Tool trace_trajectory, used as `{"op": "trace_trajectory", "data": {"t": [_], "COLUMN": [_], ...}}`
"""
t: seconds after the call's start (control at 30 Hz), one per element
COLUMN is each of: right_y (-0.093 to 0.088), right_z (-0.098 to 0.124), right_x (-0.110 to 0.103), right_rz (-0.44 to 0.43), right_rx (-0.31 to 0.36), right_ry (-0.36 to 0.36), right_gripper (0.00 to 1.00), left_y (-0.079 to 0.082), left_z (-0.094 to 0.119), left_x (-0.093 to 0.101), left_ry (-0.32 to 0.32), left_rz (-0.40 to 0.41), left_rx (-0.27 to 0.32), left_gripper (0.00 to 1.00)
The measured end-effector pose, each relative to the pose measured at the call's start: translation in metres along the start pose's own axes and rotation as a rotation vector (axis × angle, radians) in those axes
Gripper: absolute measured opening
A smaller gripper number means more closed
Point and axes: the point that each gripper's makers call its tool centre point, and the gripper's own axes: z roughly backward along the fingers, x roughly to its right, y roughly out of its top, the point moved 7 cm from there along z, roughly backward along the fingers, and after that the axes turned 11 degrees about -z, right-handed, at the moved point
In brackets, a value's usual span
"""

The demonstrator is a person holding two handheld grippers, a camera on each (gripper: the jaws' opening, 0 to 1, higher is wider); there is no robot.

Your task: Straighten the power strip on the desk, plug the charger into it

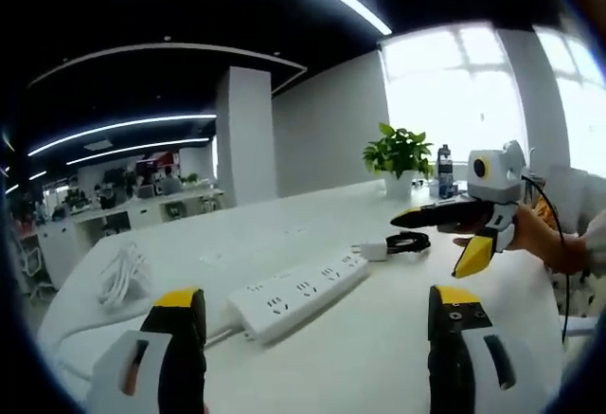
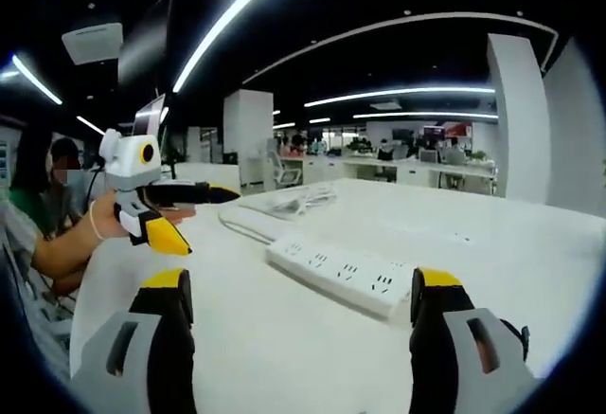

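A white power strip [image 1: 298,293] lies at a slant on the white desk [image 1: 379,357], its cord running to a loose white coil [image 1: 123,277] at the left. Just past the strip's far end sits the white charger [image 1: 372,250] with its coiled black cable [image 1: 409,242]. My left gripper [image 1: 315,297] is open above the desk, just short of the strip. The right gripper [image 1: 431,243] comes in from the right, open and empty, next to the black cable. In the right gripper view the power strip [image 2: 341,272] lies ahead of my open right gripper [image 2: 303,281]. The left gripper [image 2: 208,222] hovers open at the left.
A potted plant [image 1: 400,153] and a dark bottle [image 1: 445,170] stand at the desk's far edge by the window. A hand [image 1: 535,236] holds the right gripper. The white cord coil [image 2: 294,201] lies behind the strip. People sit at the left [image 2: 52,196]. Office desks stand beyond.
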Motion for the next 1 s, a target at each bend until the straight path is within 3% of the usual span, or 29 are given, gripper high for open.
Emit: {"op": "trace_trajectory", "data": {"t": [0.37,1.0], "right_y": [-0.003,-0.015], "right_z": [0.014,0.034], "right_x": [-0.001,0.003], "right_rz": [0.009,-0.009], "right_rx": [0.011,0.028], "right_ry": [0.005,-0.021], "right_gripper": [1.00,1.00], "left_y": [-0.003,-0.017], "left_z": [0.013,0.030], "left_x": [0.004,0.007], "left_ry": [0.056,0.099], "left_rz": [-0.039,-0.013], "left_rx": [0.005,0.015], "left_gripper": [0.99,0.99]}}
